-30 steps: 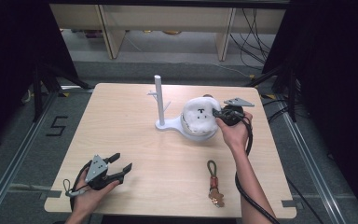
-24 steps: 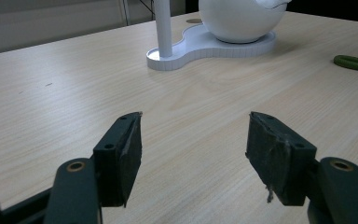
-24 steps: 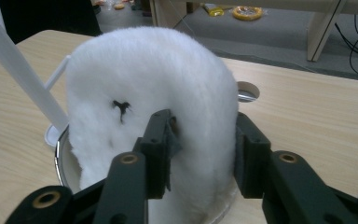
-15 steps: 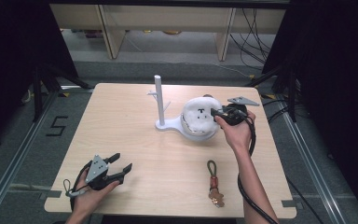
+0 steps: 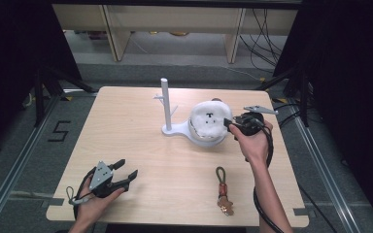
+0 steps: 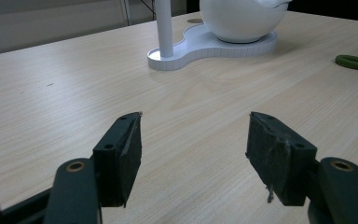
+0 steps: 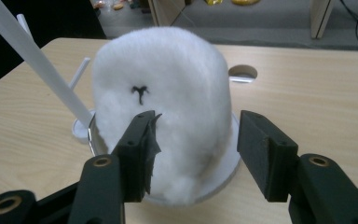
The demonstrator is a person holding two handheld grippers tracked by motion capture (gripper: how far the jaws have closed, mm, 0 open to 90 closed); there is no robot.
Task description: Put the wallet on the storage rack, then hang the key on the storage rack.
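Observation:
A fluffy white plush (image 5: 209, 121) (image 7: 163, 107) with a small black face mark sits in a white bowl (image 6: 242, 21) on a white stand base (image 5: 179, 130) with an upright post (image 5: 165, 99). My right gripper (image 5: 229, 124) (image 7: 193, 149) is open just to the plush's right, jaws level with its lower half and apart from it. My left gripper (image 5: 126, 171) (image 6: 193, 154) rests open near the table's front left corner, nothing between its jaws. A keychain (image 5: 222, 187) with a green loop lies at front right.
The light wooden table (image 5: 126, 126) has a round hole (image 7: 242, 73) behind the plush. Thin white pegs stick out of the post. Shelving and cables stand beyond the far edge; dark frames flank both sides.

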